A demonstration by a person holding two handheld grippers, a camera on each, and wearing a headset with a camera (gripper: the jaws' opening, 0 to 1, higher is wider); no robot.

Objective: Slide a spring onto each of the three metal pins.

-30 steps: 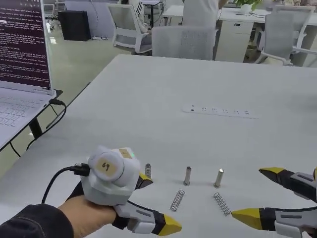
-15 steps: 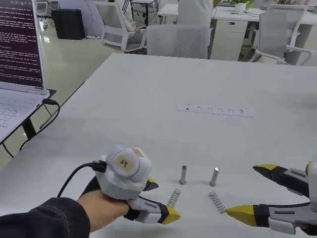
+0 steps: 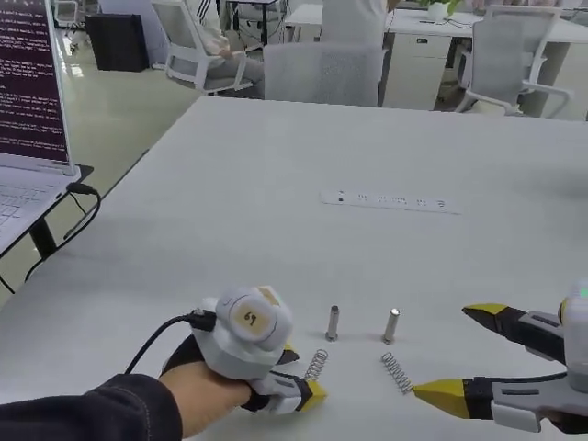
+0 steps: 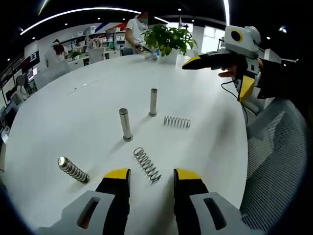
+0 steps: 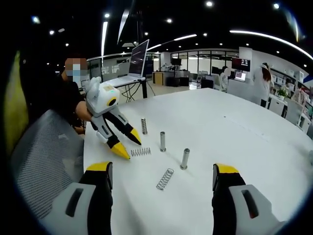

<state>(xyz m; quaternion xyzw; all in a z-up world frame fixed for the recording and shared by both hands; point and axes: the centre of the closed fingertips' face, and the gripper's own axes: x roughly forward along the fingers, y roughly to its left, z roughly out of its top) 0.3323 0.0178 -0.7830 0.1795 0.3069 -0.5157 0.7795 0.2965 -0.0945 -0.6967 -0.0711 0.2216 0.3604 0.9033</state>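
Two bare metal pins (image 3: 333, 322) (image 3: 391, 325) stand upright on the white table. A third pin (image 4: 73, 170) wears a spring and lies at the left of the left gripper view. One loose spring (image 4: 146, 164) lies just ahead of my left gripper (image 4: 151, 175), whose jaws are open with a narrow gap. In the head view that spring (image 3: 315, 365) sits beside the left gripper (image 3: 301, 374). The other loose spring (image 3: 395, 372) lies near my right gripper (image 3: 457, 354), which is wide open and holds nothing. The right gripper view has this spring (image 5: 165, 179) ahead of its jaws.
A white power strip (image 3: 390, 201) lies further back on the table (image 3: 276, 184). A laptop (image 3: 28, 92) stands on a stand to the left. Office chairs (image 3: 322, 73) line the far edge. The table's near edge is close behind both grippers.
My left gripper has moved in toward the nearer loose spring and its jaws look narrower. It now covers the sprung pin in the head view. The head camera has shifted.
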